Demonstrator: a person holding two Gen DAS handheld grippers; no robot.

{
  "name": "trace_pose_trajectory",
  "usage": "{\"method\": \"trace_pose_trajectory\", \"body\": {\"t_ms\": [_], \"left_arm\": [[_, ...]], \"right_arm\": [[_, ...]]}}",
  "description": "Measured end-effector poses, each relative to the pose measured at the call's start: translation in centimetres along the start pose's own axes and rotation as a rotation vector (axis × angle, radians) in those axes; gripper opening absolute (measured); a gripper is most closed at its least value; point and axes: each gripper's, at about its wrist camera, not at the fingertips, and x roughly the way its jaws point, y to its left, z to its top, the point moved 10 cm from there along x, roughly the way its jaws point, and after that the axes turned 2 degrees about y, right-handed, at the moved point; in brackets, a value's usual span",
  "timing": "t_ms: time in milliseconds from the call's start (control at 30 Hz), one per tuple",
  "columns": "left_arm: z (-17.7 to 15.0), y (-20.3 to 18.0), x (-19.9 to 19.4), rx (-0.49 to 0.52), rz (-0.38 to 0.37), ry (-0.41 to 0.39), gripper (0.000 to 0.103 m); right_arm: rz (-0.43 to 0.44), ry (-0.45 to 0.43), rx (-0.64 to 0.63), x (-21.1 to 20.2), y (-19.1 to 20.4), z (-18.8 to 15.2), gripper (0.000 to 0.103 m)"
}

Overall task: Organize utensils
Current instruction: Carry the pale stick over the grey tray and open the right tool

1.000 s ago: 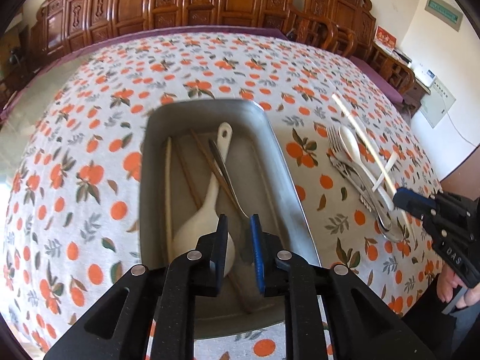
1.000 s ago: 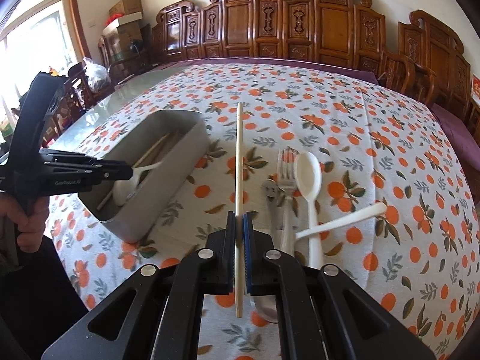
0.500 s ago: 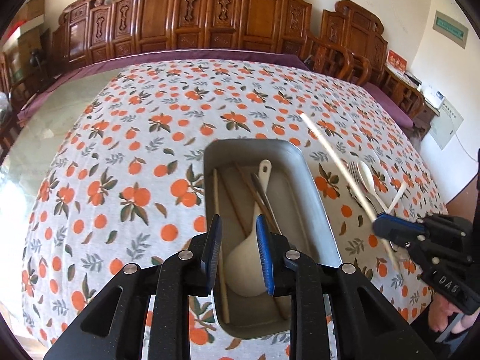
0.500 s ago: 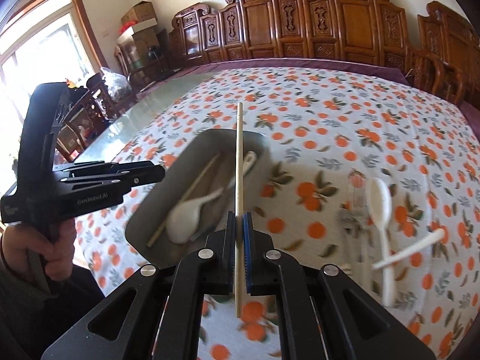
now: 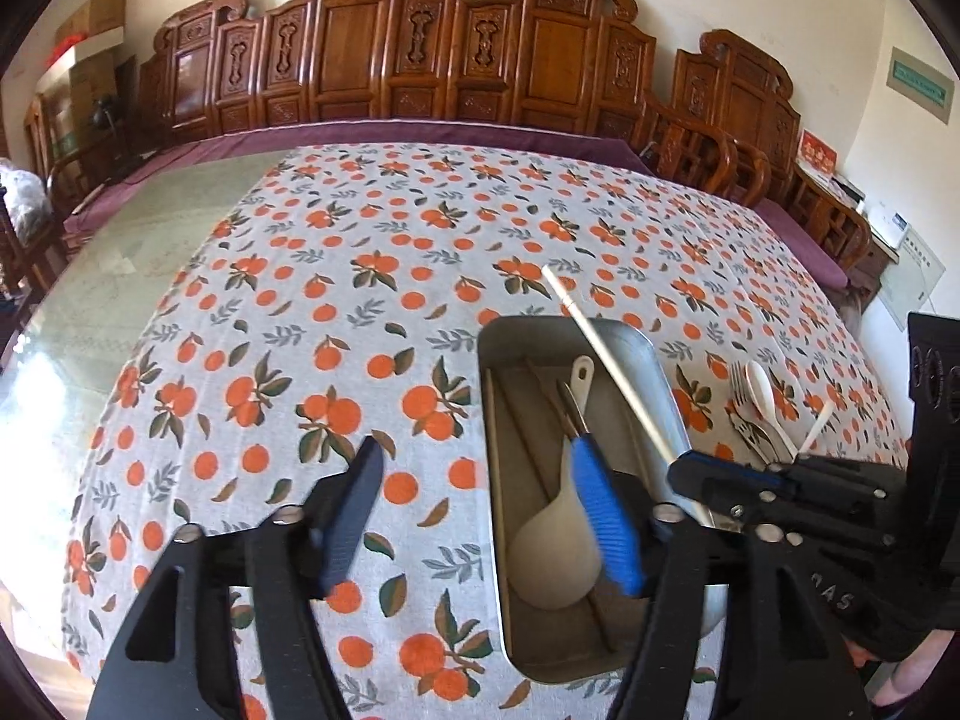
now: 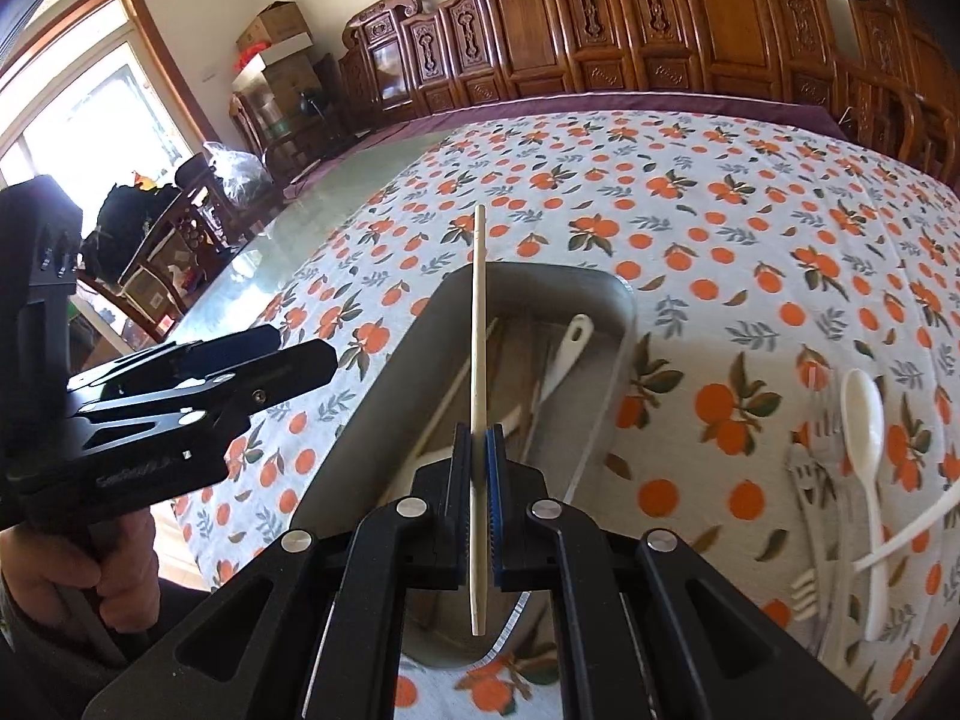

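Right wrist view: right gripper (image 6: pixel 478 495) clamps a single chopstick (image 6: pixel 478 372) near its lower end, jaws closed tight on it, stick pointing forward and up over the metal tray (image 6: pixel 621 324). Risks, as a judgement: grip is far from the stick's middle, so it may pivot or slip in the pads on lowering; the far tip reaches about to the tray's far rim, so if released tilted it could catch that rim and roll out onto the tablecloth (image 6: pixel 720 210); dropping from height could bounce it off the white ladle (image 5: pixel 555 540) already in the tray. Pose: right gripper hovers above the tray's near end, aimed along the tray's length, stick clear of the tray floor. Left gripper (image 5: pixel 480 516) is spread wide with nothing held, one finger over the cloth left of the tray, the other over the tray interior; it could get in the way of the drop. Fork (image 6: pixel 810 480) and white spoon (image 6: pixel 864 420) lie on the cloth right of the tray, not yet sorted.
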Motion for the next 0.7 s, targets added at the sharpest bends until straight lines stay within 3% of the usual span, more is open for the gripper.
{"method": "trace_pose_trajectory", "body": {"t_ms": [200, 433, 700], "left_arm": [[0.3, 1.3, 0.0, -0.027, 0.041, -0.007, 0.082], [0.4, 2.0, 0.1, -0.045, 0.054, -0.011, 0.082], [0.5, 2.1, 0.0, -0.048, 0.056, -0.018, 0.082]], "right_arm": [[-0.007, 0.026, 0.023, 1.6, 0.1, -0.5, 0.006], [-0.026, 0.051, 0.02, 2.7, 0.7, -1.6, 0.006], [-0.005, 0.018, 0.001, 1.7, 0.7, -1.4, 0.008]]}}
